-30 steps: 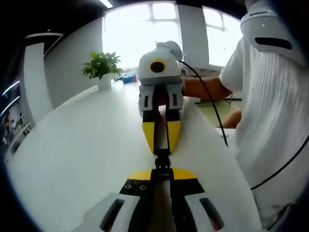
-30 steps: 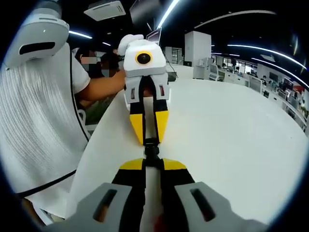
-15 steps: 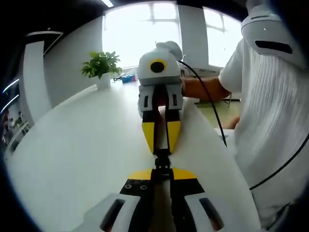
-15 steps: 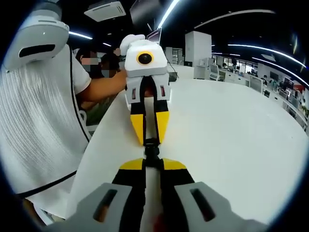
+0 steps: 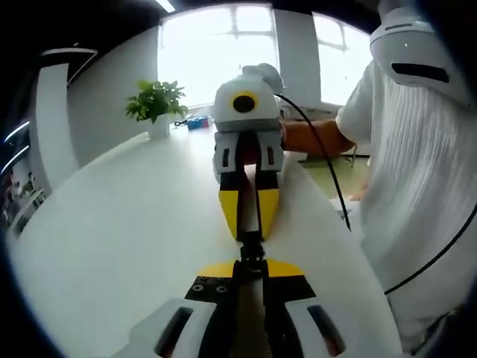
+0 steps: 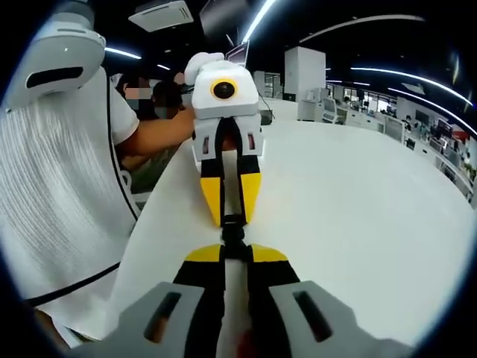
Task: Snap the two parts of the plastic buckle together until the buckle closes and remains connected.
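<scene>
The black plastic buckle (image 5: 251,250) hangs just above the white table (image 5: 119,239), pinched from both ends. My left gripper (image 5: 251,266) rises from the bottom of the left gripper view, shut on the near part. Facing it, my right gripper (image 5: 250,224) has its yellow fingertips shut on the far part. In the right gripper view the buckle (image 6: 233,233) sits between my right gripper (image 6: 235,253) and the opposing left gripper (image 6: 231,212). The two parts touch in one straight line; the frames do not show whether they are latched.
A person in a white shirt (image 5: 417,186) stands at the table's edge, with a black cable (image 5: 328,171) trailing from the right gripper. A potted plant (image 5: 156,104) stands at the far side. The table top (image 6: 358,224) spreads wide beside the grippers.
</scene>
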Tool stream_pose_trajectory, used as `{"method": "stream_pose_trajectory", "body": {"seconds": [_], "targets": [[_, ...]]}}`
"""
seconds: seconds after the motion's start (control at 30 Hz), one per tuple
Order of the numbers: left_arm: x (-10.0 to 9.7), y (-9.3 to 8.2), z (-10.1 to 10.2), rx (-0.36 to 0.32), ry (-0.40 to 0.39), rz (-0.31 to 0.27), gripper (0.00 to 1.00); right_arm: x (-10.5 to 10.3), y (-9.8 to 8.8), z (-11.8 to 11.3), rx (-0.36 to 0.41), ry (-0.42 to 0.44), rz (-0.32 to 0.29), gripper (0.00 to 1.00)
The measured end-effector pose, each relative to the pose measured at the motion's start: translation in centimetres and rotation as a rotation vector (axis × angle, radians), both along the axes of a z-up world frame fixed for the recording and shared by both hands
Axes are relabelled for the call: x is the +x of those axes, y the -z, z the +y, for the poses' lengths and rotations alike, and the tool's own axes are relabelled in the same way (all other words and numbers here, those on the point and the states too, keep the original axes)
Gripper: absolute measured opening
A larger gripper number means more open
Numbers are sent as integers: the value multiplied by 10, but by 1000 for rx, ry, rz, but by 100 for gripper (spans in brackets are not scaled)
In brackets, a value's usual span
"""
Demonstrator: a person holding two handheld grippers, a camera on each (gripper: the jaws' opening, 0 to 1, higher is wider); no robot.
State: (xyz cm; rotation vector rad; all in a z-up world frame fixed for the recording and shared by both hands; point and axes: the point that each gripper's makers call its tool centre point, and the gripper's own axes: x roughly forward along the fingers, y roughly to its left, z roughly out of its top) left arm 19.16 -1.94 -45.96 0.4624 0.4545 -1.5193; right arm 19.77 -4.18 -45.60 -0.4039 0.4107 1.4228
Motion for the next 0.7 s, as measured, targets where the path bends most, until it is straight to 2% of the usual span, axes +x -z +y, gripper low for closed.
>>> {"method": "stream_pose_trajectory", "body": {"seconds": [0.37,0.43,0.47,0.53,0.7], "targets": [[-1,0,0,-21,-61,-20,9,2,1,0,-22,99,-11,10],[-1,0,0,-19,-63,-23,9,3,1,-1,-28,103,-18,9],[-1,0,0,-18,-66,-22,9,12,2,-8,-31,104,-17,9],[-1,0,0,-19,-60,-24,9,16,3,-11,-29,97,-15,9],[-1,0,0,-23,-45,-23,9,13,3,-10,-22,69,-17,9]]}}
